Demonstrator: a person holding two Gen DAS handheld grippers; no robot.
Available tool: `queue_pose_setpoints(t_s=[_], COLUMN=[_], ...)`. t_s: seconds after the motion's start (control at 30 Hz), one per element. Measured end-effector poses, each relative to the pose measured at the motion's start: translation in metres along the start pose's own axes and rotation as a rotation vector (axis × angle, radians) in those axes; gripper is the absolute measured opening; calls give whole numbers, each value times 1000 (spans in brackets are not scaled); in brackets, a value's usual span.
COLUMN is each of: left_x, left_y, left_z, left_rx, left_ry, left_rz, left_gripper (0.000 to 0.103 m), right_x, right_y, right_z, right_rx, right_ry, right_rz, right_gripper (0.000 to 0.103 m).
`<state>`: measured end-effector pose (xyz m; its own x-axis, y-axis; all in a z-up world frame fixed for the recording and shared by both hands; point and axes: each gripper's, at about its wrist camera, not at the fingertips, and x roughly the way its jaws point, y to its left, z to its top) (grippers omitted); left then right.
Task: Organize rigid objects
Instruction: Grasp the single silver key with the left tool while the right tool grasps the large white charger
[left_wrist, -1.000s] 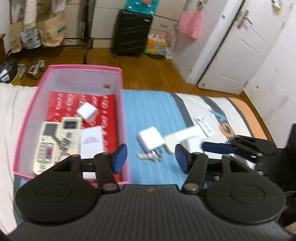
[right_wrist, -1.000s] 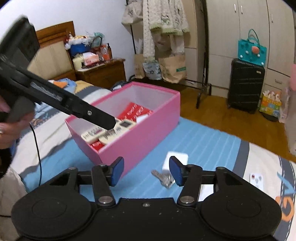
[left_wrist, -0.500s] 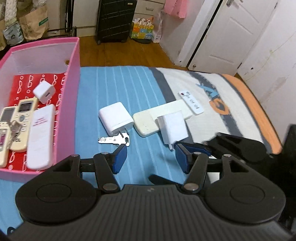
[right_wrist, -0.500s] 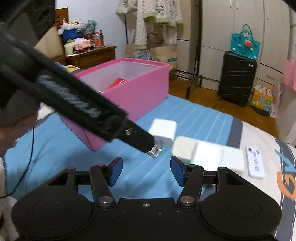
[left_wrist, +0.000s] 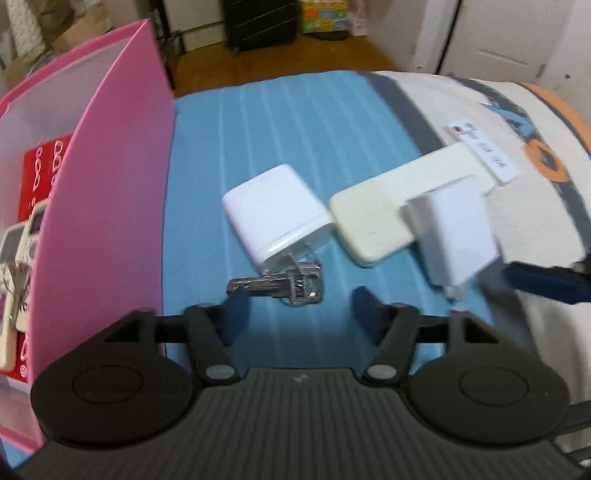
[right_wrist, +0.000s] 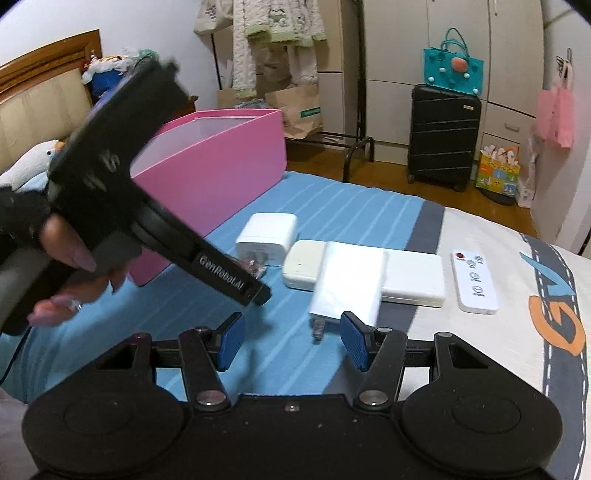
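A bunch of silver keys (left_wrist: 284, 286) lies flat on the blue striped bedspread (left_wrist: 295, 122), metal blades ridged and dull-bright, one ring end by the prongs of a square white charger (left_wrist: 275, 218). That charger is a smooth, rounded plastic block, lying just beside a cream, rounded-corner slab (left_wrist: 391, 206) of matte plastic. A second white charger (right_wrist: 349, 282) rests partly on the slab, its metal prongs (right_wrist: 317, 328) pointing toward the right wrist camera. Past the slab lies a slim white remote (right_wrist: 474, 280) with round buttons, on the cream part of the bedspread.

The left gripper (left_wrist: 299, 308) hangs just over the keys; its fingers have just been opening and stand apart, with nothing pressed between them. The right gripper (right_wrist: 291, 341) sits near the second charger, fingers apart, their ribbed blue pads clear of it.

A pink box (left_wrist: 107, 206) with stiff flat walls stands to the left of the keys; inside, beige remotes (left_wrist: 18, 258) lie on a red patterned lining. A hand (right_wrist: 70, 273) grips the left gripper's black handle.
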<state>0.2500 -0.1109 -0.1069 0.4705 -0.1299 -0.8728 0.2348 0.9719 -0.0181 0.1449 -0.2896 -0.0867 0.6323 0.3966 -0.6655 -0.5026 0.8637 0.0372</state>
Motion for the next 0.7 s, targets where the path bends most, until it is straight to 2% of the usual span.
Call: queue_pose_setpoints(t_s=[0.1, 0.17, 0.23, 0.27, 0.37, 0.4, 0.43, 0.57, 0.63, 0.7], left_x=[4, 5, 4, 3, -1, -3, -5, -7, -11, -17], left_y=[3, 6, 8, 10, 18, 19, 20, 15, 12, 9], left_z=[0, 0, -2, -3, -2, -2, -3, -10, -14, -15], left_rx=[-19, -31, -21, -23, -62, -74, -89, -114, -112, -75], left_ry=[-39, -61, -73, -70, -41, -25, -9, 33, 25, -5], left_rz=[6, -10, -18, -14, -61, -89, -132, -270, -268, -225], left_gripper=[74, 62, 34, 27, 20, 5, 2, 2, 3, 5], right_x=[1, 3, 4, 5, 5, 5, 5, 6, 5, 7], right_y=[-7, -11, -15, -16, -17, -18, -17, -16, -17, -18], right_z=[-1, -2, -2, -2, -1, 0, 0, 2, 2, 5], right_rx=[11, 21, 33, 40, 44, 41, 36, 24, 27, 27], right_ry=[0, 2, 0, -3, -11, -12, -13, -14, -12, 0], right_rz=[-14, -19, -20, -19, -11, -10, -9, -13, -17, -28], right_gripper=[62, 62, 62, 62, 62, 62, 62, 62, 62, 62])
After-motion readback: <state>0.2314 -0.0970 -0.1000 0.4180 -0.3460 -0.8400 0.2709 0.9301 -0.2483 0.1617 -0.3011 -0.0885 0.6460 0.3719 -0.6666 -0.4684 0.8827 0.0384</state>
